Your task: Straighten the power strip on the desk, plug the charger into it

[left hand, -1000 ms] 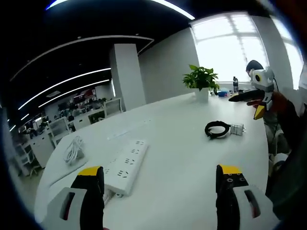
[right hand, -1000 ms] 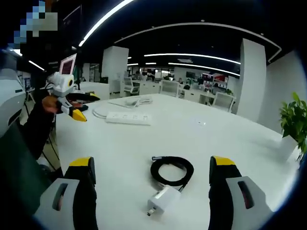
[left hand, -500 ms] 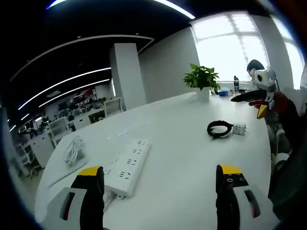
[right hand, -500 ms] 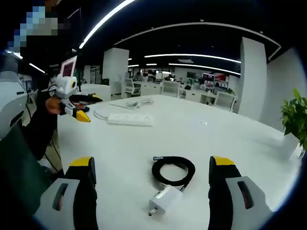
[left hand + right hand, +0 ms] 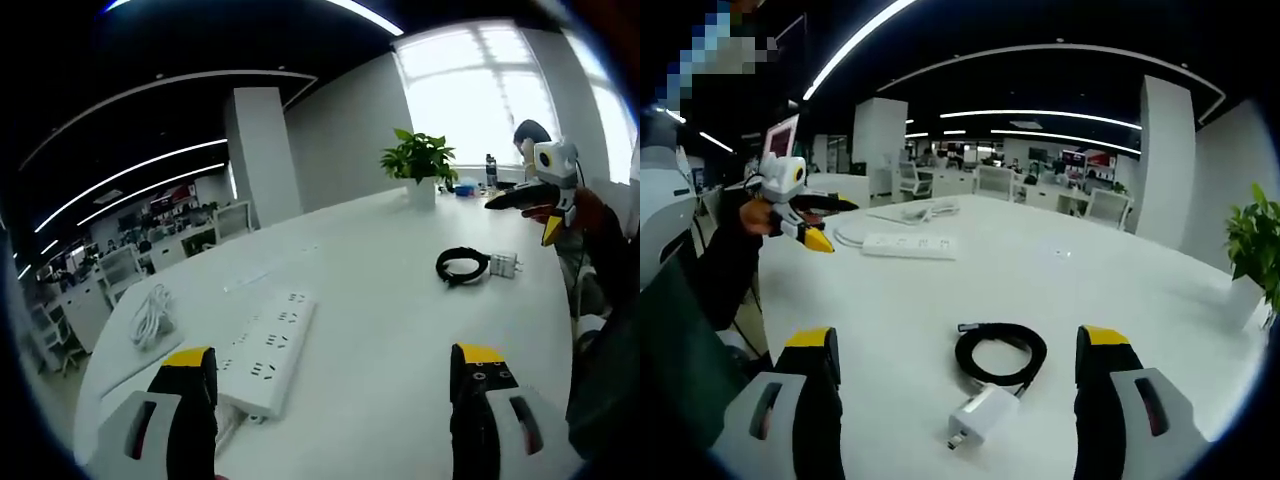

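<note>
Both claws hang released, the left gripper (image 5: 325, 390) just short of the power strip (image 5: 263, 352), which lies askew on the desk (image 5: 380, 310) and now sits slightly nearer than a second ago. Right gripper (image 5: 958, 400) straddles the charger (image 5: 977, 418) and its coiled cable (image 5: 1000, 350), barely changed, so neither task step has begun.

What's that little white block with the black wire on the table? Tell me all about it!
It is the charger: a small white block, plastic by its look, lying flat on the white table with metal prongs sticking out of one end. Its black cable is wound into a neat coil that lies right beside it. It sits between the open jaws of the right claw, and nothing grips it. It is not plugged in.
</note>
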Tool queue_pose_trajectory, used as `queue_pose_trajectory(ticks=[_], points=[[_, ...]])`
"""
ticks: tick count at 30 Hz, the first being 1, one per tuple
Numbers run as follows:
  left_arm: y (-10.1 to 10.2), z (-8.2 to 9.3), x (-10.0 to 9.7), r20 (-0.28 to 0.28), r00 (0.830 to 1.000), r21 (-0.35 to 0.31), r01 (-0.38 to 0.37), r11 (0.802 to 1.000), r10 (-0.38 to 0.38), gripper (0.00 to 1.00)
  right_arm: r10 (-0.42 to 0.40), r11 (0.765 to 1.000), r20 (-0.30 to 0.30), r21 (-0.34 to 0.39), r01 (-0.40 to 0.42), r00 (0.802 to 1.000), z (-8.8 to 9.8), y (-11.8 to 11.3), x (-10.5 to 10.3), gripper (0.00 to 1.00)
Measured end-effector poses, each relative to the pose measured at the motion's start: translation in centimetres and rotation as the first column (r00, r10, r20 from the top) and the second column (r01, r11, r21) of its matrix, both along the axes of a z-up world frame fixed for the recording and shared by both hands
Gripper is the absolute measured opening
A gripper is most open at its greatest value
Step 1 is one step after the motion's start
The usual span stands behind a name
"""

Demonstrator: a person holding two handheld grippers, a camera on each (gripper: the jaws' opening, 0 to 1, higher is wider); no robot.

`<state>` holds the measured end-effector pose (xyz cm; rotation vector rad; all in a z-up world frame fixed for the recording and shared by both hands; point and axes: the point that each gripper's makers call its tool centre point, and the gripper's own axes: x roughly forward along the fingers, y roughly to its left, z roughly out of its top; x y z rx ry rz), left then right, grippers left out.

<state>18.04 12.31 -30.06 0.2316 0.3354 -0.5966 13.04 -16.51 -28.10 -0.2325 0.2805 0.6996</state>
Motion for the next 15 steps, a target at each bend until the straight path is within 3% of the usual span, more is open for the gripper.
queue_pose_trajectory(ticks=[15], points=[[0.35,-0.4,1.03,-0.022,1.0,0.004,-0.014,1.0,0.014,0.99,-0.002,1.0,-0.005,0.002,0.002,1.0,-0.19,-0.07,0.05,0.99]])
